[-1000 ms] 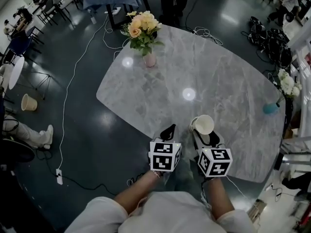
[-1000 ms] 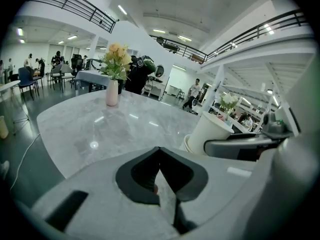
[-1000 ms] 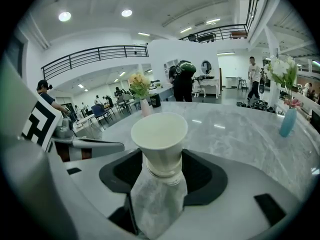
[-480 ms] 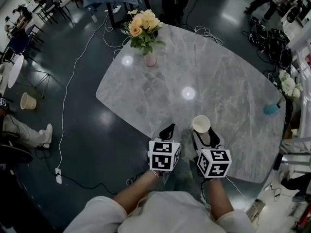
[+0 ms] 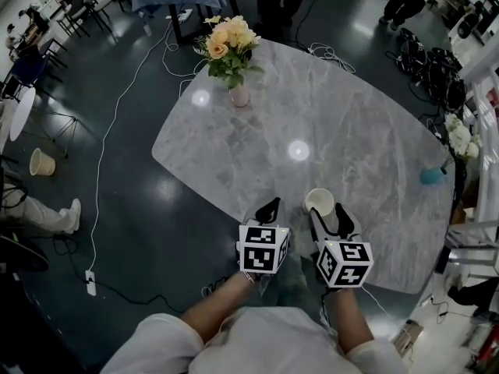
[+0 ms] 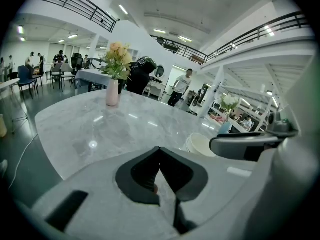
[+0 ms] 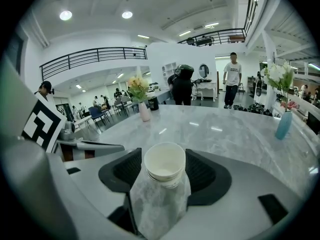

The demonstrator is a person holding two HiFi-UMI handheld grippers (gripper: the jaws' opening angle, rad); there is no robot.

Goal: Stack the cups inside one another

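A nested stack of white paper cups (image 5: 319, 201) is held over the near edge of the grey marble table (image 5: 351, 131). My right gripper (image 5: 328, 218) is shut on the stack. In the right gripper view the cups (image 7: 165, 160) stand mouth-up between the two dark jaws, with layered rims showing. My left gripper (image 5: 270, 207) hangs just to the left of the stack, shut with nothing in it. In the left gripper view its jaw tips meet (image 6: 159, 151), and the cups (image 6: 201, 144) show to the right.
A pink vase of yellow flowers (image 5: 239, 93) stands at the table's far left. A blue vase (image 5: 433, 174) with white flowers sits at the right edge. Cables and a pale bucket (image 5: 40, 162) lie on the dark floor. People move about in the background.
The cup stack in my right gripper has shifted slightly left and nearer, and now sits more upright. My left gripper has stayed put.
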